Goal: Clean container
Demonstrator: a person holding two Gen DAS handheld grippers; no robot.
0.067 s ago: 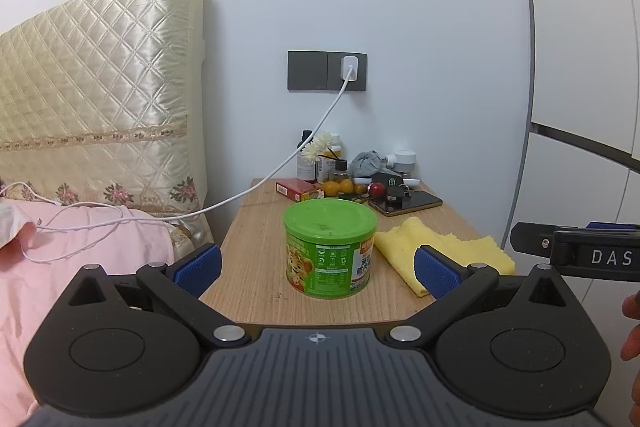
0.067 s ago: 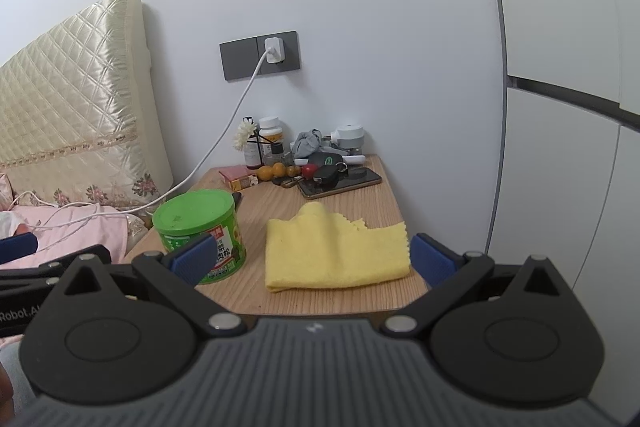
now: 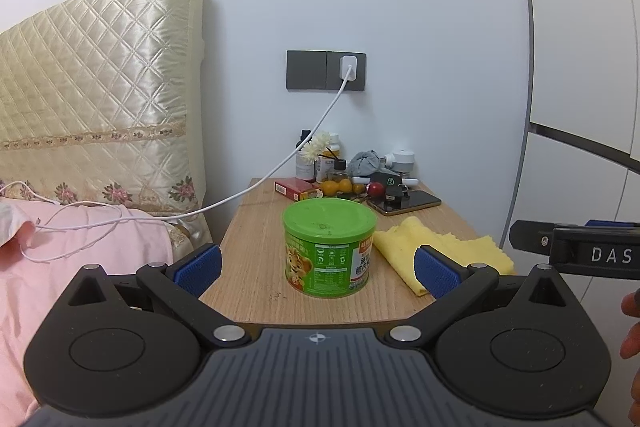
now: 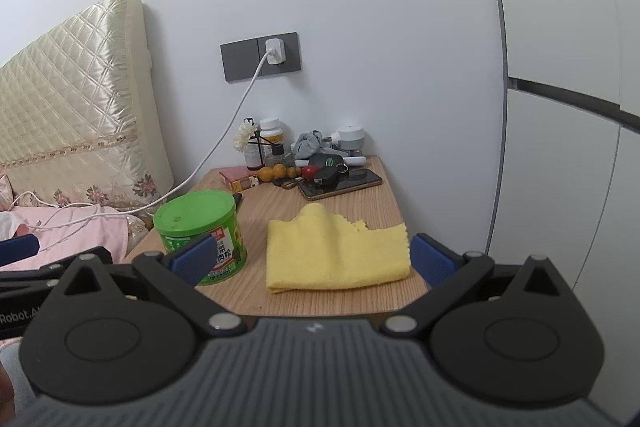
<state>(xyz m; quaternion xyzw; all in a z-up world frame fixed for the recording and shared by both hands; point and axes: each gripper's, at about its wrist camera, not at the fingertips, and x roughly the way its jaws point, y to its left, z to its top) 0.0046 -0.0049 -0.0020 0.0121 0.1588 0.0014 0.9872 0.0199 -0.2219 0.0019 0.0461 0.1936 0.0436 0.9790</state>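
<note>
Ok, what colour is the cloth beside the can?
Yellow: the cloth lies folded right of the green can, clearest in the right wrist view.

The left hand-held gripper point(image 3: 318, 267) is wide open and holds nothing. A green can point(image 3: 330, 247) with a green lid stands upright on the wooden counter point(image 3: 256, 267), in front of the blue pads. A yellow cloth point(image 3: 432, 251) lies just right of the can. Small things crowd the far edge. A white cable point(image 3: 280, 163) runs left to the pink bed point(image 3: 80, 267).

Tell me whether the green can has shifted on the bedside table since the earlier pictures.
No. The green can sits at the same spot against the yellow cloth and the table's front edge in both views.
</note>
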